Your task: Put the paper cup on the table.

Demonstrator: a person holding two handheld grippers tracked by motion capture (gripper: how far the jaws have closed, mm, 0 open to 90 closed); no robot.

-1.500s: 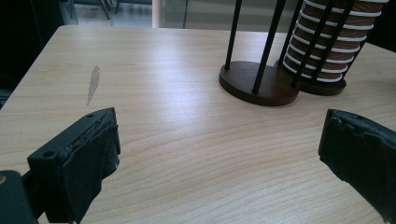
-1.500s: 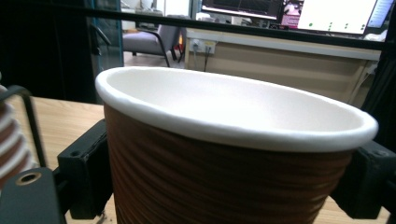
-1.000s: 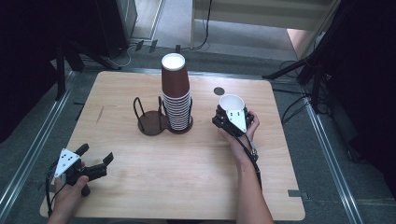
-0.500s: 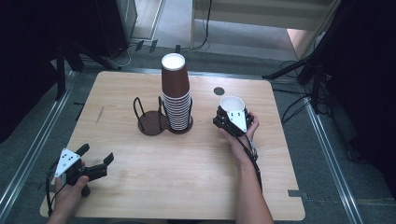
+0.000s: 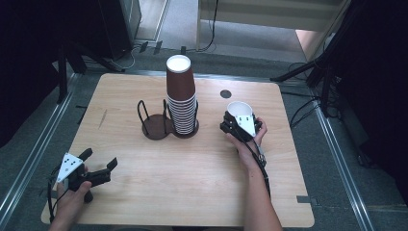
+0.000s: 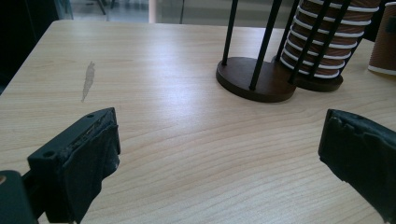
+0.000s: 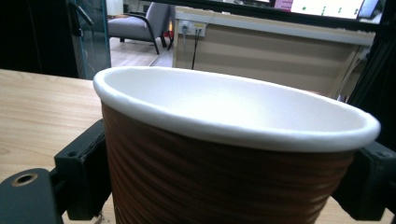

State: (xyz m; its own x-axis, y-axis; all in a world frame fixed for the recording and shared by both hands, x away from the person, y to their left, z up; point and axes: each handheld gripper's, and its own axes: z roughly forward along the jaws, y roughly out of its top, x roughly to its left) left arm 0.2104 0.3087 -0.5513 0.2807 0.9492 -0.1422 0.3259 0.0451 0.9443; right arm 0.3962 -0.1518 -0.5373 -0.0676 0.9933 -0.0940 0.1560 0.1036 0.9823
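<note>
left tongs [image 5: 98,169]: wide apart, holding nothing | right tongs [image 5: 239,126]: clamped on paper cup [image 5: 240,110] (upright)

— What carries everything?
— A light wooden table with rounded corners [image 5: 159,192].
— And on it?
— A dark brown double cup holder of thin black rods [image 5: 156,126], one ring holding an upside-down stack of ribbed brown paper cups [image 5: 181,96]; a small dark round spot [image 5: 225,94] near the far edge.

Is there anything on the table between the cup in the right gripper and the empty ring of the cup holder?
Yes. The stack of cups in the holder's nearer ring stands between the held cup in the right gripper and the empty ring. The cup would probably have to pass over or around the stack.
</note>
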